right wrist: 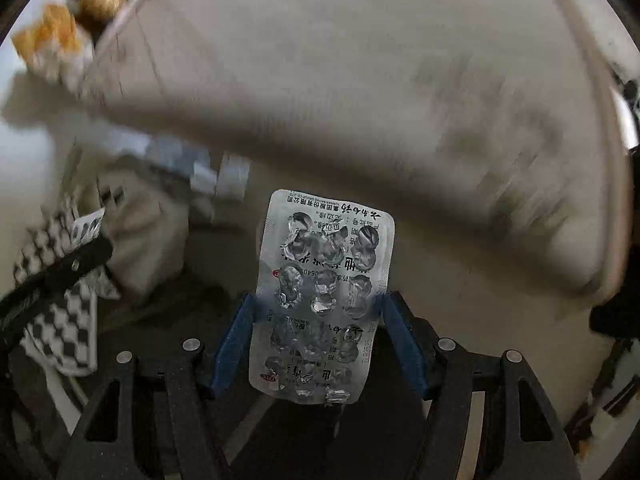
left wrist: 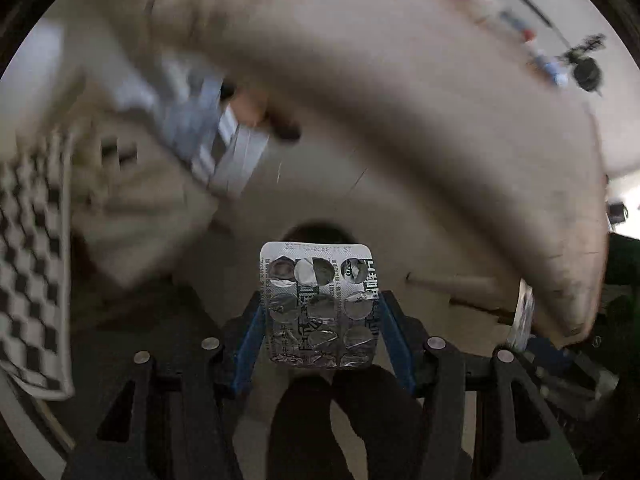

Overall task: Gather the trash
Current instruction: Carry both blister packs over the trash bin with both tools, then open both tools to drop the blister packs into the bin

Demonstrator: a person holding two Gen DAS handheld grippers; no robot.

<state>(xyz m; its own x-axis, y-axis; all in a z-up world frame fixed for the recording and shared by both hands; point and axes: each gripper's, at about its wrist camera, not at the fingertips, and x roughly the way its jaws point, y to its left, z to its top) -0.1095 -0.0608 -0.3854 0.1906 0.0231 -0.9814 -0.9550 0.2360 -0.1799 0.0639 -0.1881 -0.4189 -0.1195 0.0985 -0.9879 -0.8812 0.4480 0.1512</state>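
My left gripper (left wrist: 320,300) is shut on an empty silver blister pack (left wrist: 320,304), held flat between the blue fingers (left wrist: 250,336). My right gripper (right wrist: 318,300) is shut on a longer empty silver blister pack (right wrist: 320,296) with printed foil and burst pockets, held between its blue fingers (right wrist: 234,340). Both packs are lifted off the surface. In the right wrist view, the left gripper's black finger (right wrist: 60,272) shows at the left with its pack's tip (right wrist: 86,228). Both views are blurred with motion.
A pale rounded table (left wrist: 400,92) curves over both views. A black-and-white checkered cloth (left wrist: 28,272) hangs at the left, also in the right wrist view (right wrist: 64,328). White-blue boxes (left wrist: 208,136) lie beside it. Orange packets (right wrist: 52,36) sit top left.
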